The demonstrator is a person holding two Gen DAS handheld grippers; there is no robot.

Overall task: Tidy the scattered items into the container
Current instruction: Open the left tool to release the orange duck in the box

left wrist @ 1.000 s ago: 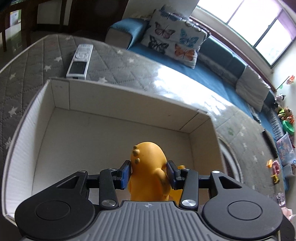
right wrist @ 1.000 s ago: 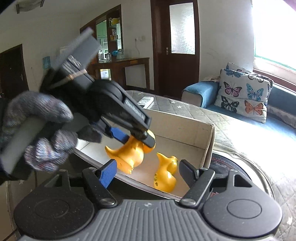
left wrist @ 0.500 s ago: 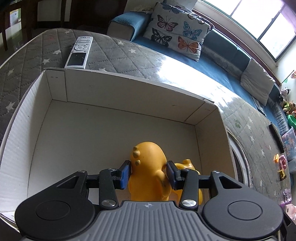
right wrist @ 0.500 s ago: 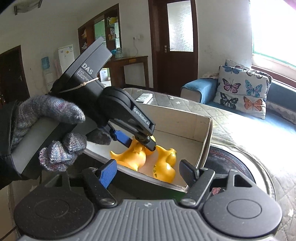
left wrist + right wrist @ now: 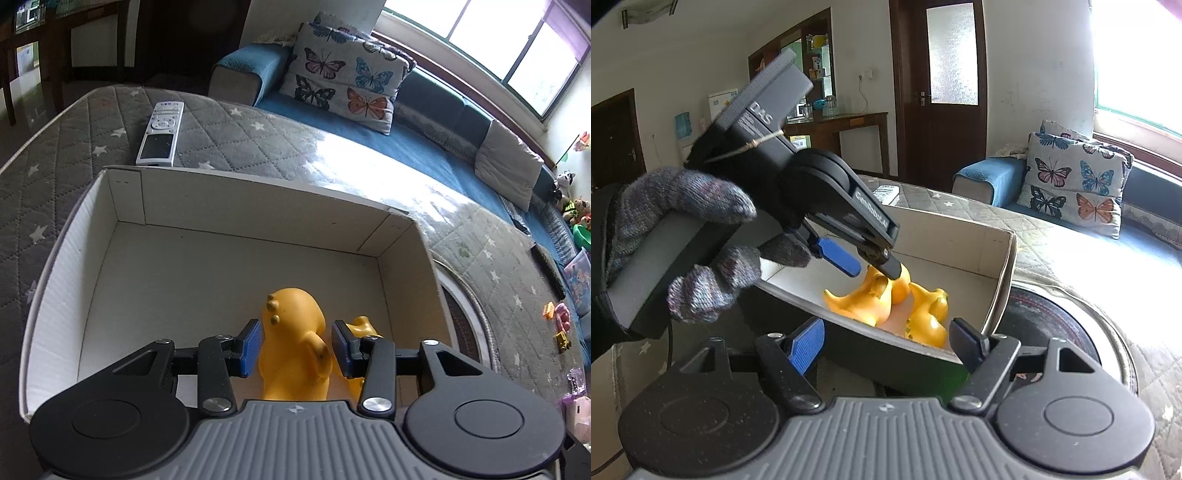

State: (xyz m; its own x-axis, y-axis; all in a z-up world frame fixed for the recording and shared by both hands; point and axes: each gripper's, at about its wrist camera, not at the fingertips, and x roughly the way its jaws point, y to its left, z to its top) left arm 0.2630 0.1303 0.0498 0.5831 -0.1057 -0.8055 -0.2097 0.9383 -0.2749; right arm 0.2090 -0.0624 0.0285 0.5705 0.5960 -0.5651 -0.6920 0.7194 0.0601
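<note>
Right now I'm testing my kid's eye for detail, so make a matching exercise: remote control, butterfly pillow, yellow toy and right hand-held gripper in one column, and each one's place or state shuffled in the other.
Column 1
1. remote control
2. butterfly pillow
3. yellow toy
4. right hand-held gripper

Column 2
A. between the fingers of the left hand-held gripper, inside the cardboard box
B. open, nothing between its fingers
C. on the blue sofa
D. on the grey quilted cover, behind the box

Pairs: 1-D, 2-C, 3-A, 4-B
</note>
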